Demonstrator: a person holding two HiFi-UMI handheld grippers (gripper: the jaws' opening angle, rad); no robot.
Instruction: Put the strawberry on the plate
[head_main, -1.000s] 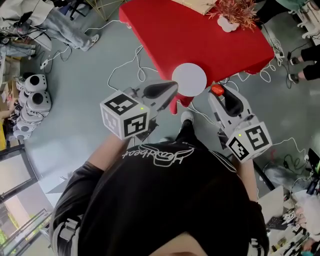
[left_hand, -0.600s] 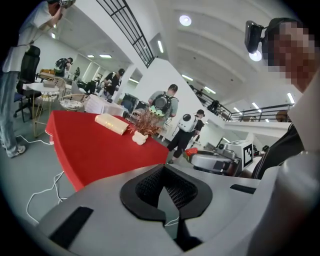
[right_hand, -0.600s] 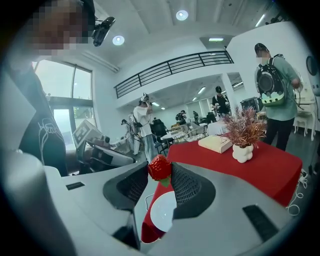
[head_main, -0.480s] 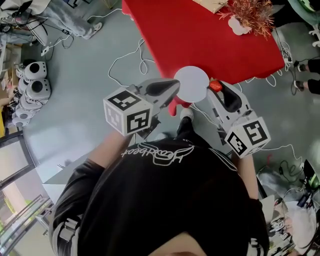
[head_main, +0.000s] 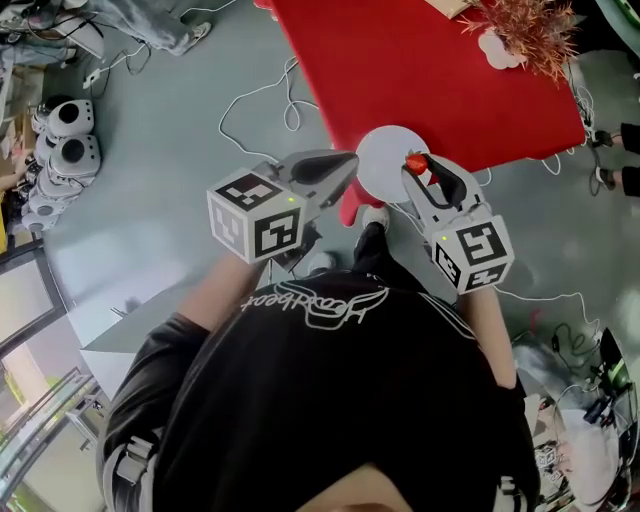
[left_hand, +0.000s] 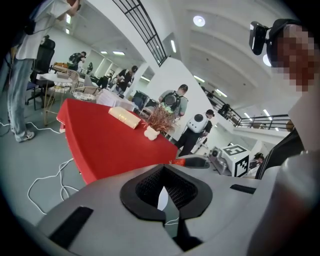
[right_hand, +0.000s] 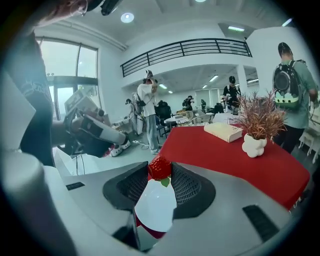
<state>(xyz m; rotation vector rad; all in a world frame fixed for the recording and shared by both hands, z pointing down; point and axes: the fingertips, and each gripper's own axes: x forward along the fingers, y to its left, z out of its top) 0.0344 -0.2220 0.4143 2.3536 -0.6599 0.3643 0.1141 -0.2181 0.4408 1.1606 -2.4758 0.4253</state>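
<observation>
Red cloth covers the tabletop (head_main: 450, 80), and the white plate (head_main: 380, 152) sits at its near corner, close to the edge. The strawberry (head_main: 416, 162) is clamped at the very tip of the right gripper (head_main: 418, 170). In the right gripper view its 2 jaws stand fairly wide with the black pads pressing on either side of the strawberry (right_hand: 159, 167), a green leaf hanging below it. The white plate (right_hand: 154, 207) shows directly underneath, through the gap between the jaws.

From the head view the fruit hangs over the right part of the plate, just inside its rim. How high above the plate it is cannot be told from these pictures, but it does not look to be resting there.

The left gripper (head_main: 338, 168) is held beside the plate's left edge. In its own view the left gripper (left_hand: 165, 191) has its jaws drawn together with only a thin slit between them, and nothing is in them.

As a judgement, the pick-up and most of the carry are done. What is left is to lower the strawberry onto the plate, perhaps a little nearer the middle, open the jaws and draw the gripper back. A potted plant (head_main: 520, 35) at the far end of the tabletop is well apart from this work.
</observation>
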